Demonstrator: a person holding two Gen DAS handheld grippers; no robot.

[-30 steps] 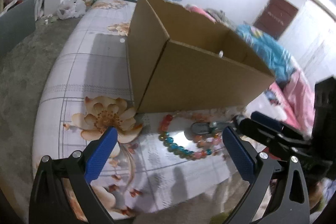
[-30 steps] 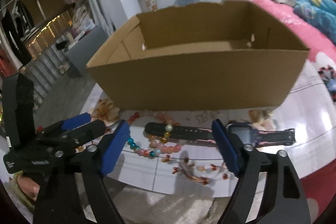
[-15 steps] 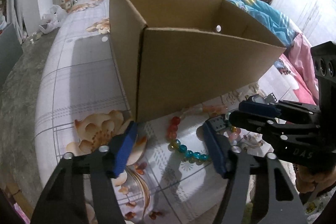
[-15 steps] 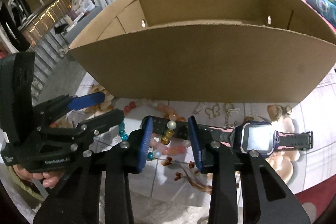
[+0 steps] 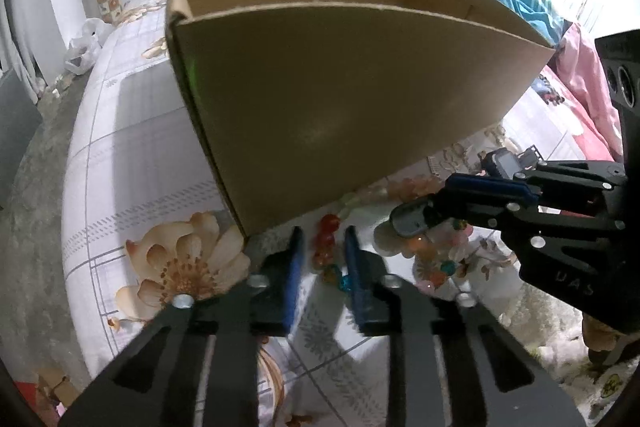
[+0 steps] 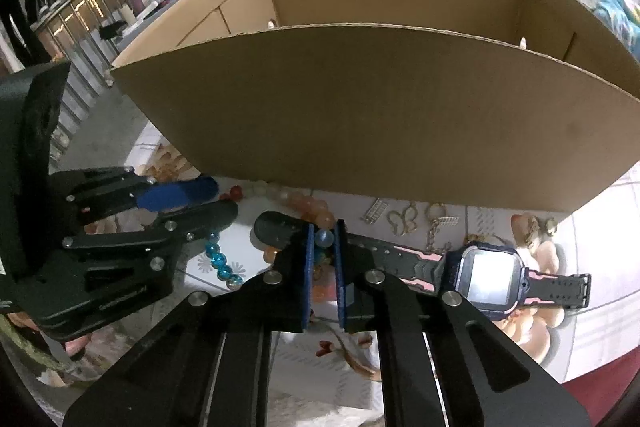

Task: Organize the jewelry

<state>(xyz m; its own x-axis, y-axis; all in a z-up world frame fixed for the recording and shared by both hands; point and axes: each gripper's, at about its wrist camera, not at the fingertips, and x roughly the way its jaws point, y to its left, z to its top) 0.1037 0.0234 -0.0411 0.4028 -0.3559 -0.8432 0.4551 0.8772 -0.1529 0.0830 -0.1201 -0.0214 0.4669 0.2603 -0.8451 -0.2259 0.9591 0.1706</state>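
so nothing's in the cardboard box (image 5: pixel 360 99) yet, all pieces lie on the floral worktop (image 5: pixel 132 163) in front. left claw (image 5: pixel 323 247) has just been closing, pinched on the bead bracelet (image 5: pixel 326 241); right claw (image 6: pixel 323 241) has just been closing too, clamped on a bracelet bead over the kids smartwatch (image 6: pixel 486 279) strap.
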